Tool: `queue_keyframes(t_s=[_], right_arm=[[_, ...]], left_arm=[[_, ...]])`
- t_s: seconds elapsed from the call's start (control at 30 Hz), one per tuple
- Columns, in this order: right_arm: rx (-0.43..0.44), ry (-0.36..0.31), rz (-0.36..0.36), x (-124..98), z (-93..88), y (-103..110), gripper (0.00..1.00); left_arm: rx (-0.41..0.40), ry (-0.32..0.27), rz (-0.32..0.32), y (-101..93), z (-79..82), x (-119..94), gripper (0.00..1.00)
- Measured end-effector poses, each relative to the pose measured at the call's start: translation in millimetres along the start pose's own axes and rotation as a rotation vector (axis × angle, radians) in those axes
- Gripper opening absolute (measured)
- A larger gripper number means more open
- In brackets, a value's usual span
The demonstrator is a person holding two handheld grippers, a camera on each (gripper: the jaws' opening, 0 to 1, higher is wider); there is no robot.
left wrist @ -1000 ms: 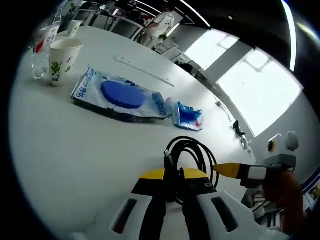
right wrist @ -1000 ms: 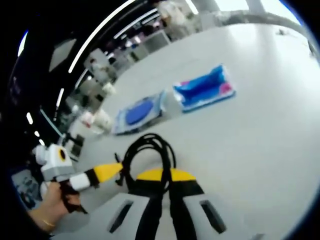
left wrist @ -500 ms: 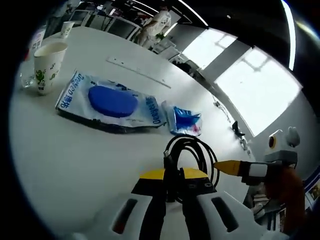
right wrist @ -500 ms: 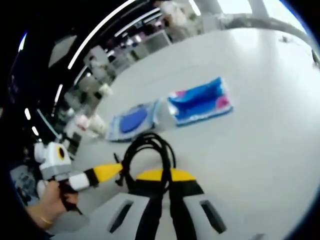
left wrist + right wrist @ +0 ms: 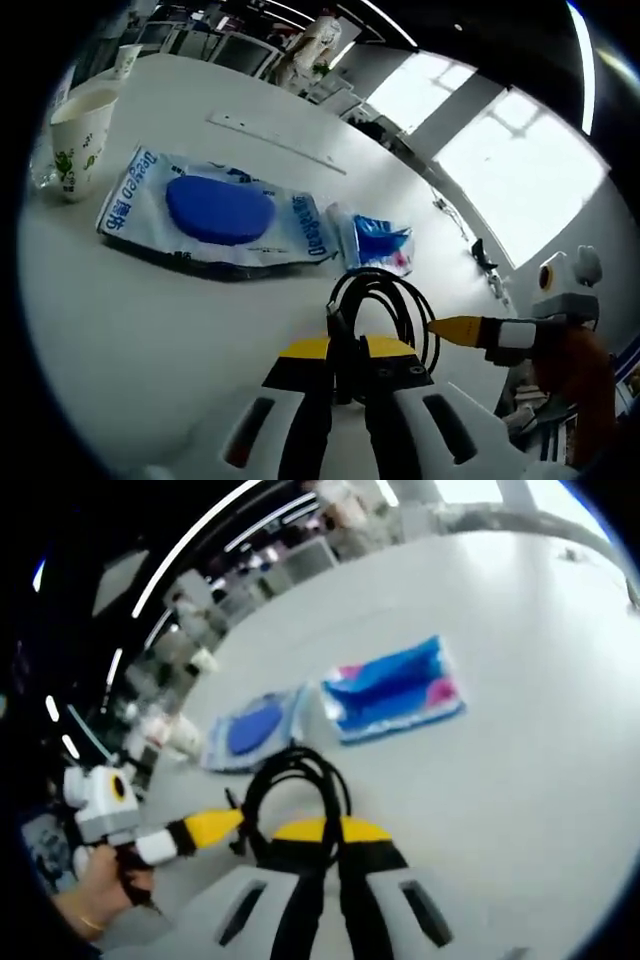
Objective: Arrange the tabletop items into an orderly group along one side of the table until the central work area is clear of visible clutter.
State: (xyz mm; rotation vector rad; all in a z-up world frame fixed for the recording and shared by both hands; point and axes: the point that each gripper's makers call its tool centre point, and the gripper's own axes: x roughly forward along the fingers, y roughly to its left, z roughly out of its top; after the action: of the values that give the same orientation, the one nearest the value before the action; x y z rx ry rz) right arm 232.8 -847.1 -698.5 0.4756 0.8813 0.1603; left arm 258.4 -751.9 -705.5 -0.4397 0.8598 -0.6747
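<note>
Two blue packets (image 5: 215, 205) (image 5: 378, 240) lie beyond the tool-pinched black cable (image 5: 385, 300)

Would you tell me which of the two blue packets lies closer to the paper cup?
The larger packet, with the round blue pad inside; the small packet lies beyond it, farther from the cup.

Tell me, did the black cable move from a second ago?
Yes. Held in both grippers, the black cable has come closer to the big blue packet lying on the white table, judging by the left gripper view.
</note>
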Motion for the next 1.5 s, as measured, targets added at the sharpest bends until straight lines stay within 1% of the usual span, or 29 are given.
queue_keyframes(t_s=[0.17, 0.3, 0.37, 0.47, 0.73, 0.83, 0.9, 0.97, 1.13, 1.2, 1.3, 1.5], right_arm=[[-0.01, 0.0, -0.003, 7.5, 3.5, -1.8, 0.0], [-0.032, 0.009, -0.018, 11.9, 1.3, -3.4, 0.0], [-0.046, 0.014, -0.03, 13.5, 0.9, -5.8, 0.0], [-0.044, 0.012, -0.026, 15.1, 1.3, -6.3, 0.0], [-0.063, 0.026, -0.039, 23.4, -1.3, -12.7, 0.0], [-0.084, 0.031, -0.045, 26.9, -2.5, -15.2, 0.0], [-0.095, 0.036, -0.046, 28.6, -4.4, -15.4, 0.0], [-0.107, 0.043, -0.048, 29.6, -6.0, -16.0, 0.0], [-0.139, 0.051, -0.06, 33.3, -8.5, -19.9, 0.0], [-0.135, 0.058, -0.059, 35.5, -9.4, -22.8, 0.0], [-0.123, 0.059, -0.056, 37.1, -9.8, -26.2, 0.0], [-0.126, 0.056, -0.051, 37.2, -10.4, -24.4, 0.0]], left_arm=[[0.026, -0.005, 0.023, 4.7, 4.2, 4.6, 0.09], [0.055, 0.003, 0.04, 7.4, 3.1, 6.9, 0.09], [0.086, 0.01, 0.069, 13.9, 1.9, 7.4, 0.09], [0.074, 0.006, 0.06, 14.2, 1.4, 8.6, 0.08], [0.077, 0.01, 0.074, 17.0, 0.4, 12.5, 0.08], [0.077, 0.009, 0.081, 18.4, -0.1, 13.2, 0.08], [0.074, 0.009, 0.095, 20.3, -0.8, 13.5, 0.08], [0.101, 0.011, 0.105, 21.9, -1.0, 14.6, 0.09], [0.111, 0.012, 0.116, 22.8, -0.8, 14.6, 0.09], [0.1, 0.006, 0.127, 24.0, -0.5, 14.4, 0.09], [0.108, 0.006, 0.131, 23.8, -0.5, 14.7, 0.09], [0.111, 0.0, 0.144, 24.2, 0.1, 14.4, 0.09]])
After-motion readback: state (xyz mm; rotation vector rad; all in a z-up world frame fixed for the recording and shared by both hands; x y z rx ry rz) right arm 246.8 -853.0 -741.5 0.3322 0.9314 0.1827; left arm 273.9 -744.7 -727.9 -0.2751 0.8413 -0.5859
